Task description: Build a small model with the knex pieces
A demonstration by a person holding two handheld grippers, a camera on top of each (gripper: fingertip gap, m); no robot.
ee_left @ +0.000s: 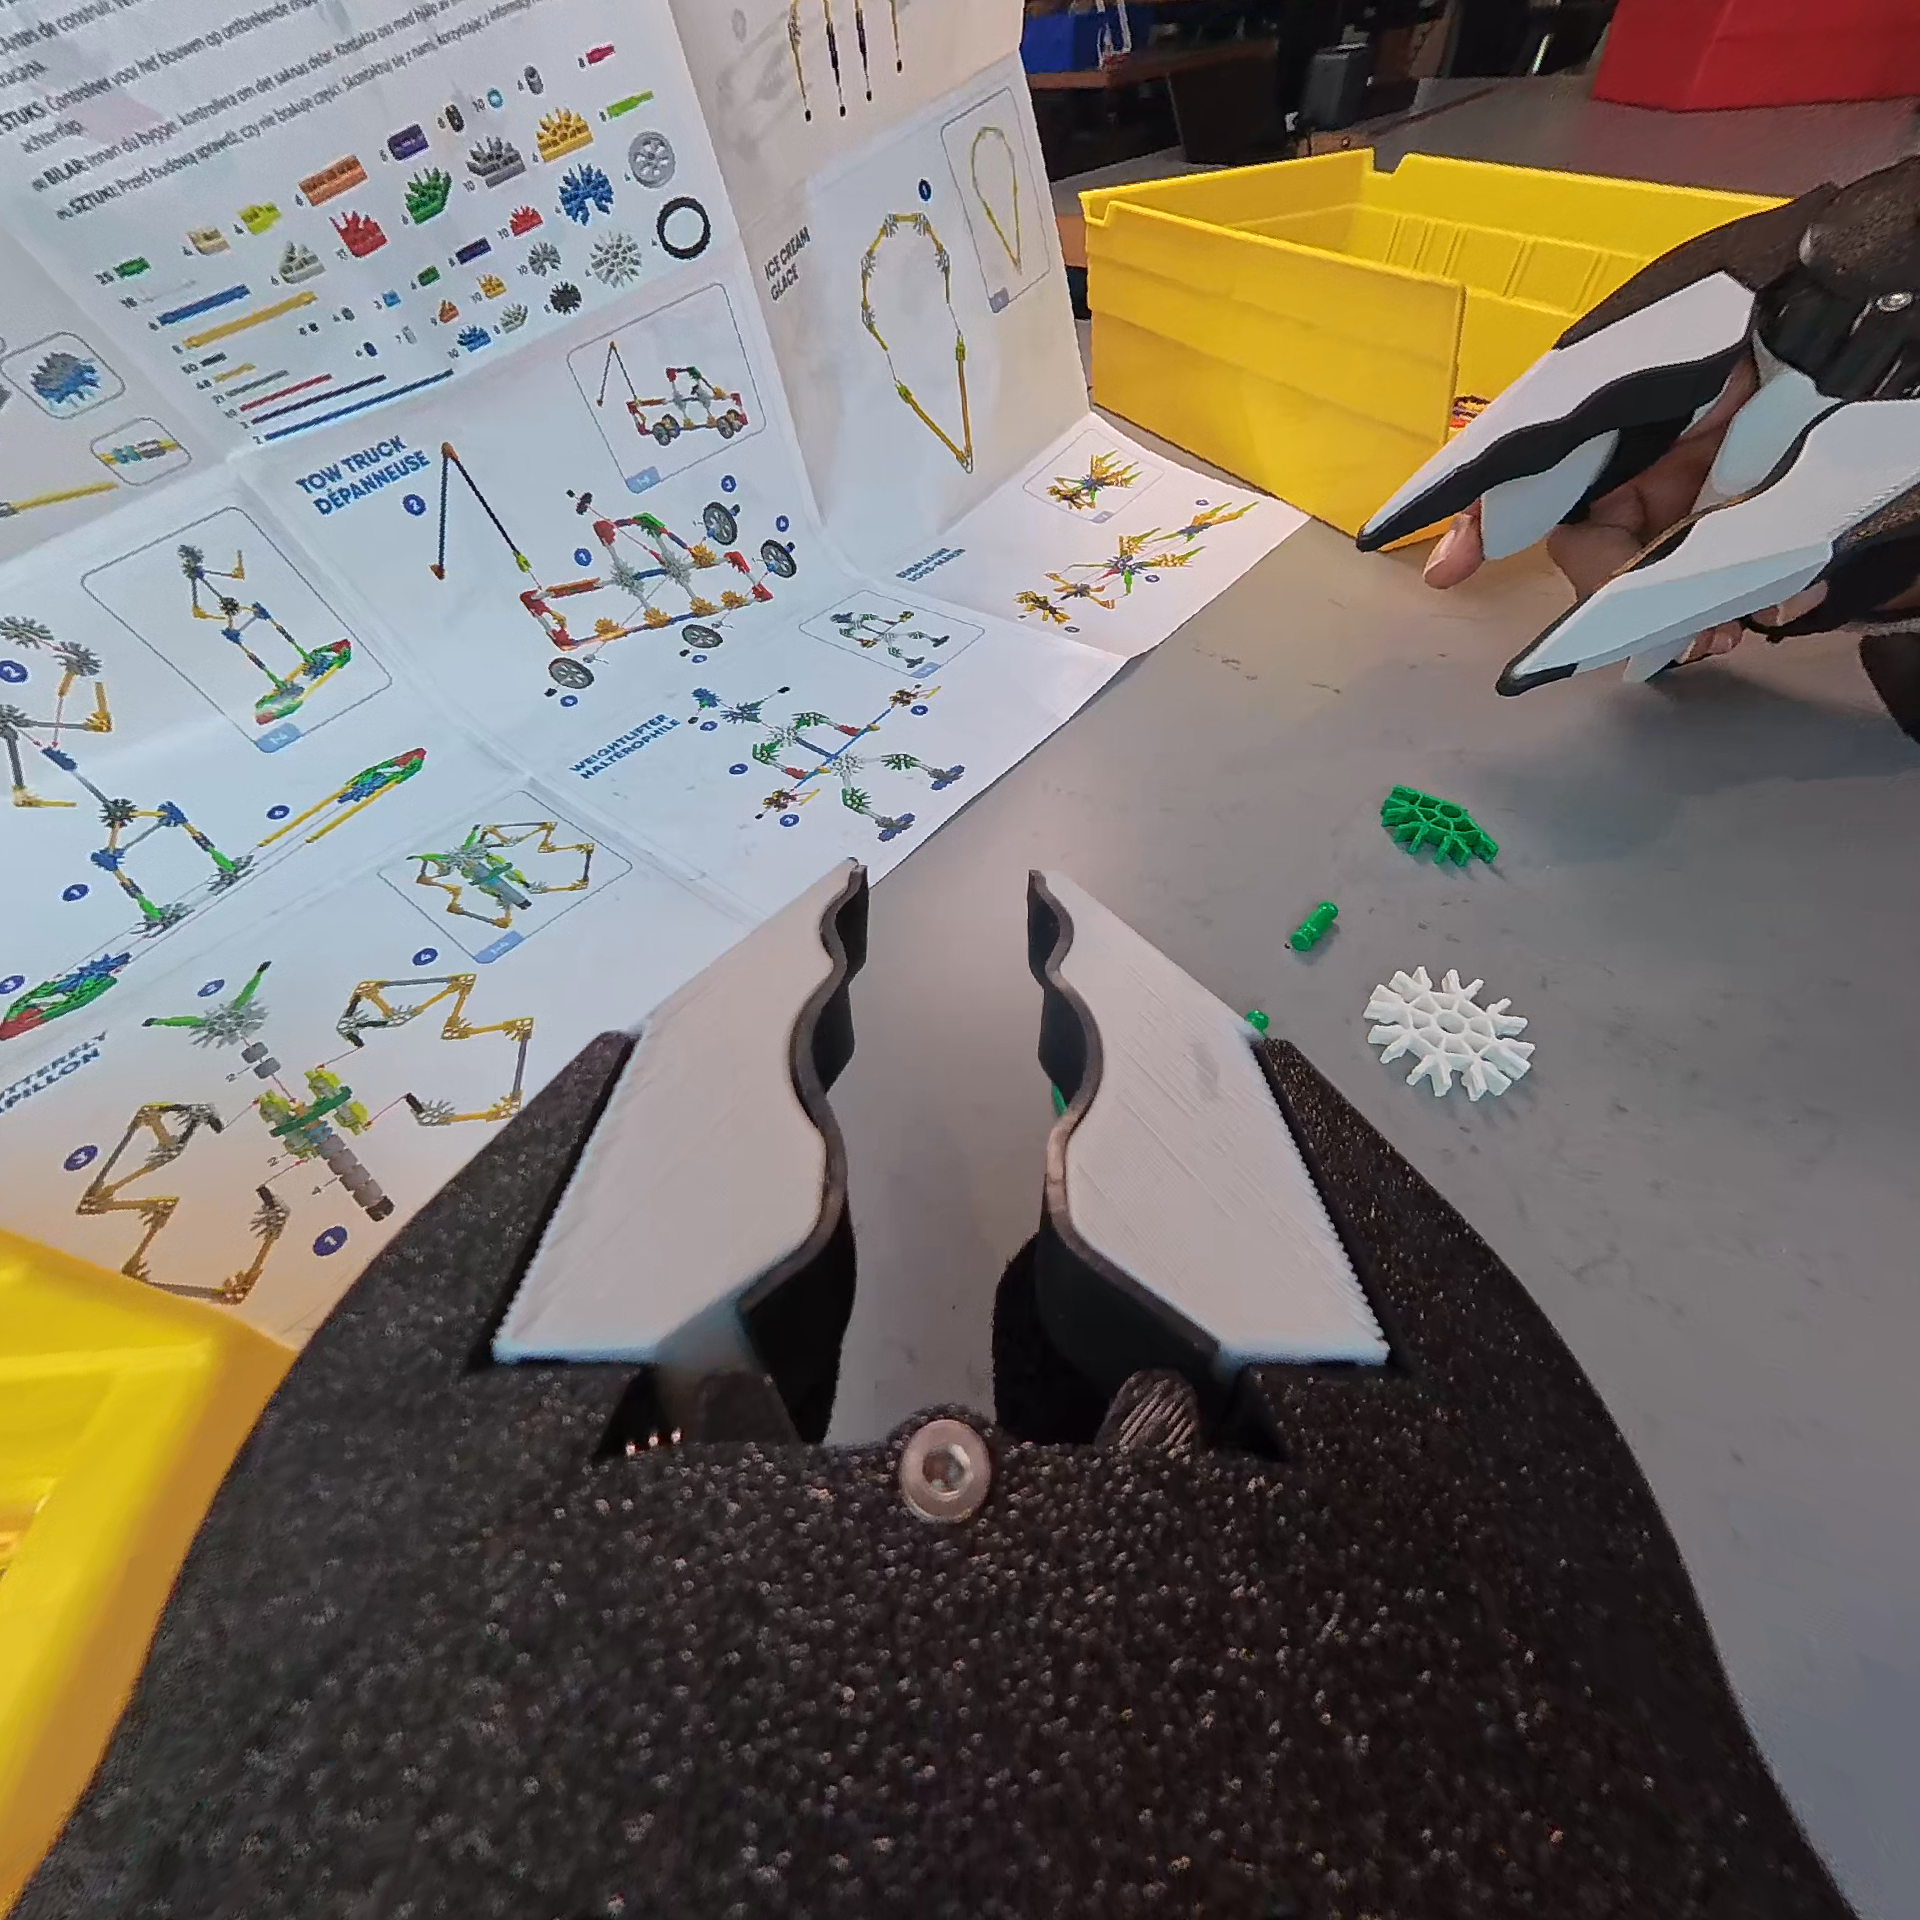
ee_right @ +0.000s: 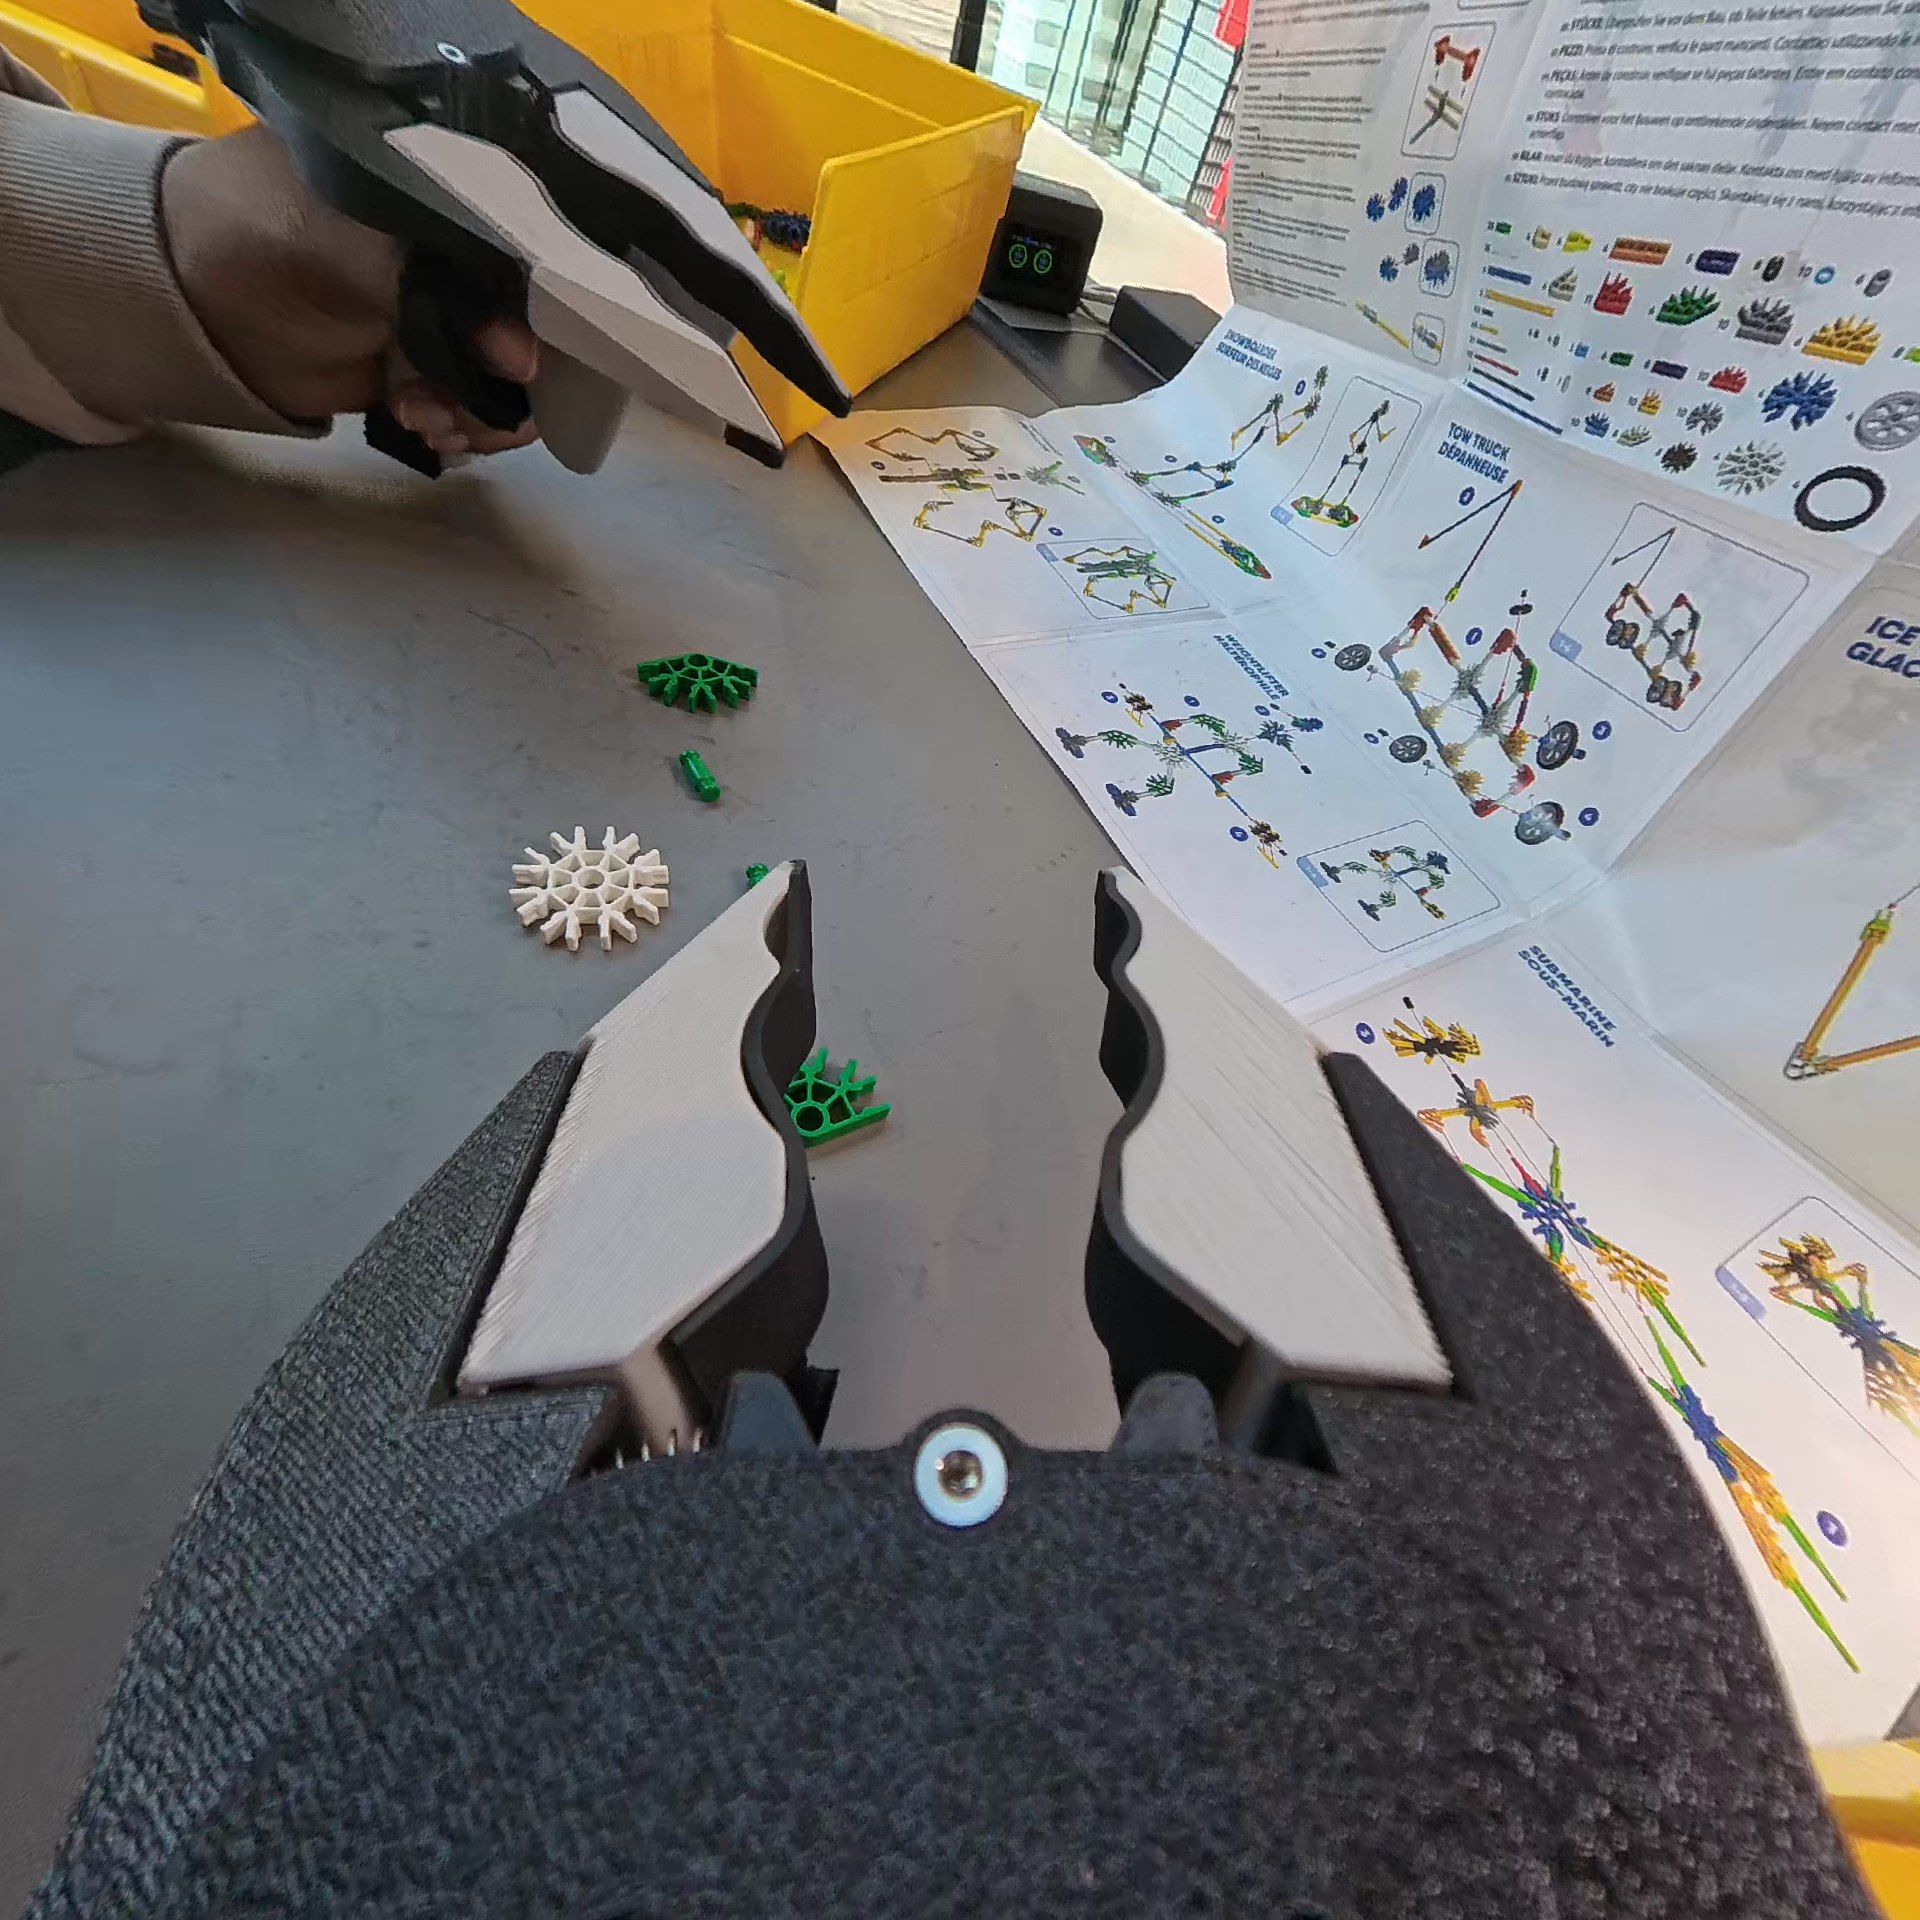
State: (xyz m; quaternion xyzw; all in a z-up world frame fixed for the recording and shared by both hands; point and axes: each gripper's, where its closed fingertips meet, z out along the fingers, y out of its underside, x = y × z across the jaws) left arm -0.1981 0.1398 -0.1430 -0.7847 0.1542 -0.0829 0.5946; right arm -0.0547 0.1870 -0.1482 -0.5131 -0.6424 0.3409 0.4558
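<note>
Left hand-held gripper: spread, empty, over desk.
Right hand-held gripper: spread, empty; green connector beside lower-centre finger.

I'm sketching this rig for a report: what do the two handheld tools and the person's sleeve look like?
Both match. The left tool and right tool each have a black, grainy, rounded body, a silver screw at the centre, and two pale grey ribbed fingers with wavy black inner pads. No cables show. The person's sleeve is a beige ribbed knit, with a dark strap across the hand.
</note>
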